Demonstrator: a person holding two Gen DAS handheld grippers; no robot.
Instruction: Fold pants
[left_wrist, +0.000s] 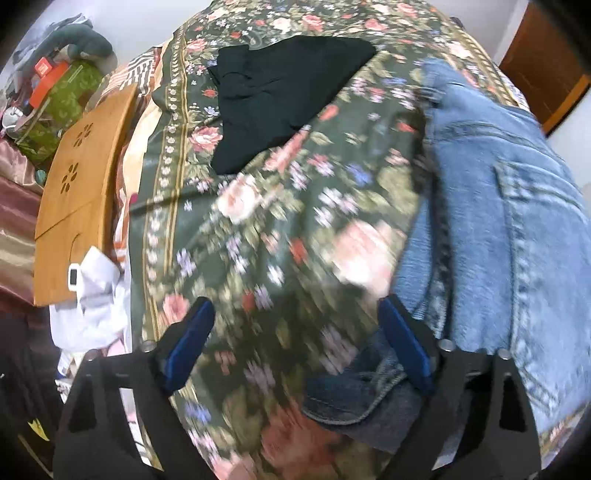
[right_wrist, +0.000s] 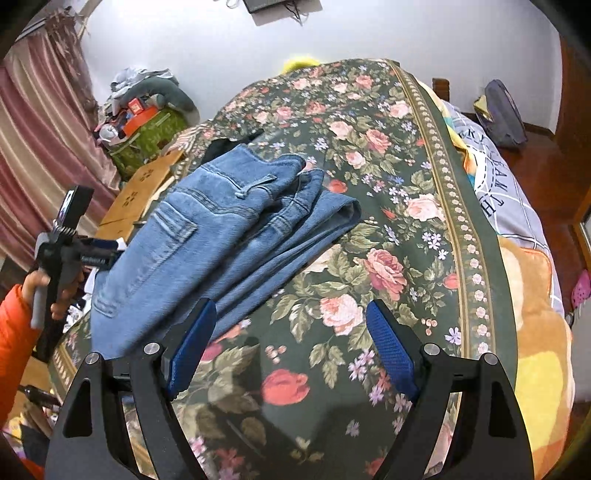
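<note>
The left gripper (left_wrist: 295, 332) is hanging over the flowered bedspread (left_wrist: 258, 229) with its blue pads (left_wrist: 192, 332) standing wide apart and nothing pressed between them; a darker denim fold is lying just under and beside the right-hand pad, though the blur is making it impossible to tell whether they are touching. The right gripper (right_wrist: 291, 336) is likewise spread wide and gripping nothing, with only bedspread (right_wrist: 369, 184) showing between its fingers. Its left pad (right_wrist: 192, 339) is sitting right at the near edge of the jeans (right_wrist: 221, 229) (touching or merely overlapping in view, I cannot tell).

The jeans (left_wrist: 498, 192) are lying partly folded on the bed, back pocket facing up, legs doubled into layers toward the middle of the bedspread. In the right wrist view, a hand (right_wrist: 55, 291) in an orange sleeve (right_wrist: 14, 332) is holding the other gripper's handle just beyond the jeans at the bed's left edge.

A black garment (left_wrist: 280, 96) is lying farther up the bed, well apart from the jeans. A wooden board (left_wrist: 81, 192) with flower cut-outs is resting along the bed's left side, with white cloth (left_wrist: 96, 302) bunched beneath it.
</note>
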